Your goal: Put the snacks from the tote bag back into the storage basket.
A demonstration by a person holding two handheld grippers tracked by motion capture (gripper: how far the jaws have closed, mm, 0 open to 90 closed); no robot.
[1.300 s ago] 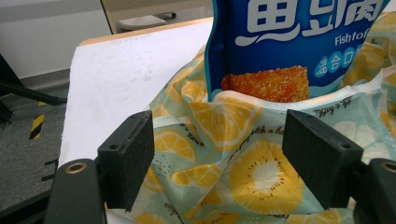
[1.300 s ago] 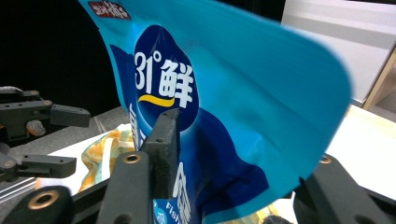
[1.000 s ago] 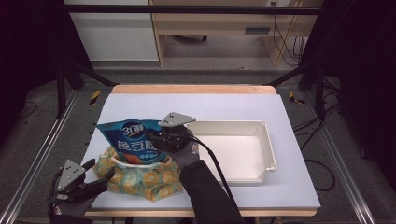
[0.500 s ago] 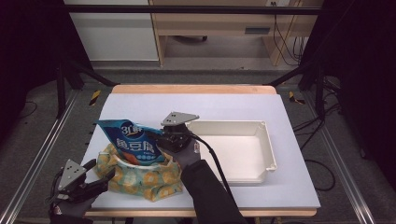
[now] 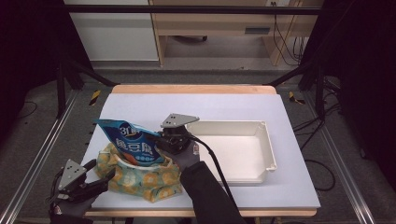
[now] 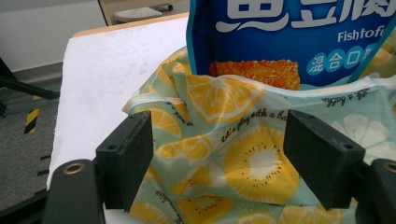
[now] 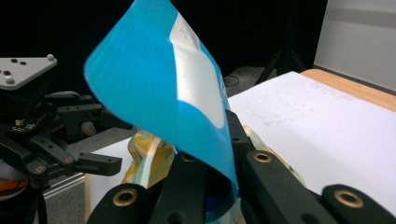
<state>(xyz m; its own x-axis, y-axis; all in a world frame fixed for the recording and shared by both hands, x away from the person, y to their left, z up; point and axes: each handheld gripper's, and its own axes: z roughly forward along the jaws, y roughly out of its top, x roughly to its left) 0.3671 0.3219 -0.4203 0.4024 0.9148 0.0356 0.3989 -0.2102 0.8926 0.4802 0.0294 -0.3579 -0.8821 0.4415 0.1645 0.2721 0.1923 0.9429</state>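
A blue fish-tofu snack bag [image 5: 133, 144] stands upright in the mouth of a lemon-print cloth bag [image 5: 149, 181] on the white table. My right gripper [image 5: 159, 142] reaches in from the bag's right side. Its jaws have just been closing and are now shut on the blue bag's [image 7: 159, 93] edge, as the right gripper view [image 7: 219, 172] shows. My left gripper [image 5: 102, 179] sits low at the cloth bag's left side. Its jaws stand open, and the lemon cloth [image 6: 219, 154] lies between the pads [image 6: 126, 163] without being pressed.
A shallow white tray [image 5: 271, 149] lies just right of the right gripper, with nothing in it. The far half of the white table top [image 5: 224, 105] is bare. Dark frame rails run along both sides, with grey floor beyond them.
The right gripper's jaws have closed onto the blue bag's edge, and the bag's top has shifted slightly. Both hands have stayed where they were.
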